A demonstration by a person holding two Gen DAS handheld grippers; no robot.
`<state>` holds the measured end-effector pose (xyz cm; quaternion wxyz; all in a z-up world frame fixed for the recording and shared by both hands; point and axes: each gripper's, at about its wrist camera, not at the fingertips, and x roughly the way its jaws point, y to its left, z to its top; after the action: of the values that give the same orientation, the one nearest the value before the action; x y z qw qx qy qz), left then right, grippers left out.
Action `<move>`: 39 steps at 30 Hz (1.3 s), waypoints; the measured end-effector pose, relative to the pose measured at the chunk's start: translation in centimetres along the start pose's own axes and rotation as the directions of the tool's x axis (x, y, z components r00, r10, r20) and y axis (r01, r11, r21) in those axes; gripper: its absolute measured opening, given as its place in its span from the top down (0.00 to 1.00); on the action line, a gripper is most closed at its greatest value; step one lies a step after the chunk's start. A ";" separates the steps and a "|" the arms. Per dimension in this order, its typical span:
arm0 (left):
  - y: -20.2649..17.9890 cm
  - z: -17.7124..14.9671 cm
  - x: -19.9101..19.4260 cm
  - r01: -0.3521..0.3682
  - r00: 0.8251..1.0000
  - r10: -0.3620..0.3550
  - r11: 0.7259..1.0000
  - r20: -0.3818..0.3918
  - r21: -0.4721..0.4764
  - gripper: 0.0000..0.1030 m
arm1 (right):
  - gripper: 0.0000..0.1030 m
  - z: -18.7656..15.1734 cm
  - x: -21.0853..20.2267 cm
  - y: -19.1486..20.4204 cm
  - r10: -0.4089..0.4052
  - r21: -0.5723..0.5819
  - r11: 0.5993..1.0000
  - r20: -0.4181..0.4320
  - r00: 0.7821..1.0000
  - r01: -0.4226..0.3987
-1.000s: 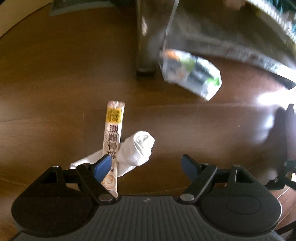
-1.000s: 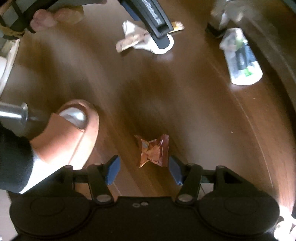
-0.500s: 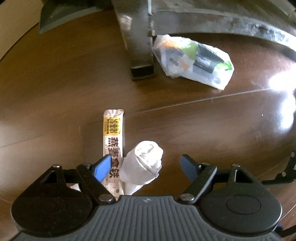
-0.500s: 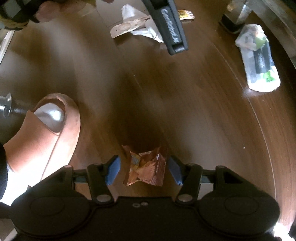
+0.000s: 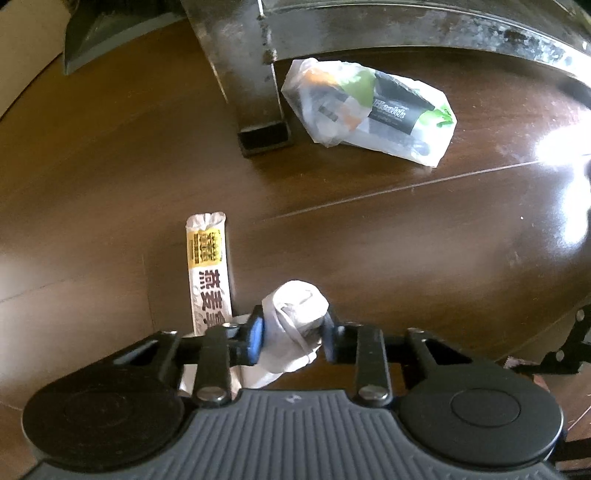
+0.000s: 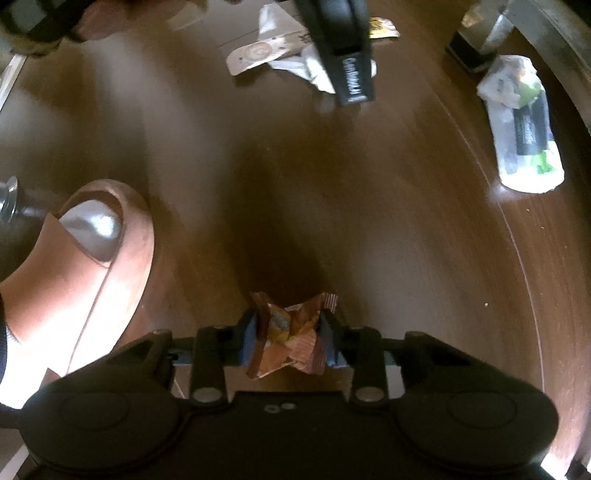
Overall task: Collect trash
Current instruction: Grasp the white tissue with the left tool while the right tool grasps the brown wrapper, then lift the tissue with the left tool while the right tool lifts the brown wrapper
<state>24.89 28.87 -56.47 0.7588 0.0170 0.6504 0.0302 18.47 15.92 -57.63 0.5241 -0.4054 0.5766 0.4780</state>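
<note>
My left gripper (image 5: 293, 334) is shut on a crumpled white tissue (image 5: 295, 314) on the brown wooden floor. A long white and yellow snack wrapper (image 5: 208, 266) lies just left of it. A clear plastic bag with dark packaging (image 5: 369, 110) lies further ahead. My right gripper (image 6: 290, 338) is shut on a crumpled orange-brown wrapper (image 6: 291, 332). In the right wrist view the left gripper's body (image 6: 341, 48) hangs over the tissue and the snack wrapper (image 6: 258, 55) at the top, and the plastic bag (image 6: 521, 122) lies at the right.
A dark metal furniture leg (image 5: 251, 81) stands beside the plastic bag, with a curved rail (image 5: 443, 29) behind. A foot in a brown slipper (image 6: 85, 266) is at the left of the right wrist view. The floor (image 6: 369, 221) between the items is bare wood.
Both grippers have closed: the left one on the white tissue, the right one on the orange-brown wrapper. Both moved forward over their items first.
</note>
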 end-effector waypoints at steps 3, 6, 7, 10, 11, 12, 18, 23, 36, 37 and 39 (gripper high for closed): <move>0.0 0.0 -0.8 0.013 1.000 -0.012 1.000 0.017 -0.010 0.76 | 0.70 -0.1 -1.3 -1.0 -0.001 0.063 0.998 0.026 1.000 0.000; -0.2 -0.1 -2.7 0.032 0.999 -0.032 0.999 0.041 0.000 0.77 | 0.70 -0.4 -3.0 -2.1 -0.011 0.141 0.990 0.057 0.998 0.003; -0.4 -0.1 -3.4 0.036 0.998 -0.036 0.999 0.050 0.003 0.77 | 0.70 -0.6 -3.9 -2.6 -0.019 0.169 0.986 0.068 0.997 0.008; -0.7 0.0 -6.3 0.050 0.995 -0.051 0.999 0.085 0.021 0.77 | 0.70 -1.4 -6.8 -3.7 -0.050 0.245 0.969 0.104 0.993 0.023; -0.8 0.2 -7.4 0.057 0.993 -0.060 0.998 0.101 0.029 0.77 | 0.70 -1.6 -7.9 -4.0 -0.062 0.268 0.963 0.114 0.991 0.030; -0.9 0.6 -8.4 0.066 0.991 -0.070 0.997 0.115 0.035 0.77 | 0.70 -1.8 -9.0 -4.4 -0.075 0.295 0.955 0.125 0.989 0.035; -1.8 3.3 -16.4 0.072 0.964 -0.099 0.990 0.245 0.118 0.77 | 0.70 -2.9 -17.6 -5.5 -0.197 0.391 0.915 0.217 0.956 0.100; -3.2 5.7 -24.5 0.056 0.923 -0.126 0.979 0.363 0.198 0.77 | 0.70 -4.2 -26.1 -6.0 -0.290 0.470 0.875 0.321 0.901 0.115; -9.1 6.8 -43.5 0.098 0.843 -0.195 0.972 0.501 0.212 0.77 | 0.70 -12.4 -45.8 -2.8 -0.456 0.580 0.808 0.500 0.737 0.107; -9.7 6.7 -44.8 0.095 0.840 -0.193 0.973 0.508 0.212 0.77 | 0.70 -13.0 -47.0 -2.2 -0.466 0.582 0.805 0.505 0.726 0.111; -10.7 6.1 -47.2 0.092 0.829 -0.194 0.972 0.524 0.215 0.77 | 0.70 -14.3 -49.1 -1.1 -0.481 0.588 0.801 0.519 0.706 0.113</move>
<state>24.02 15.08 -9.66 0.9068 0.0447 0.4090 -0.0919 22.40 0.13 -9.11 0.8506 -0.1509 0.3888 0.3204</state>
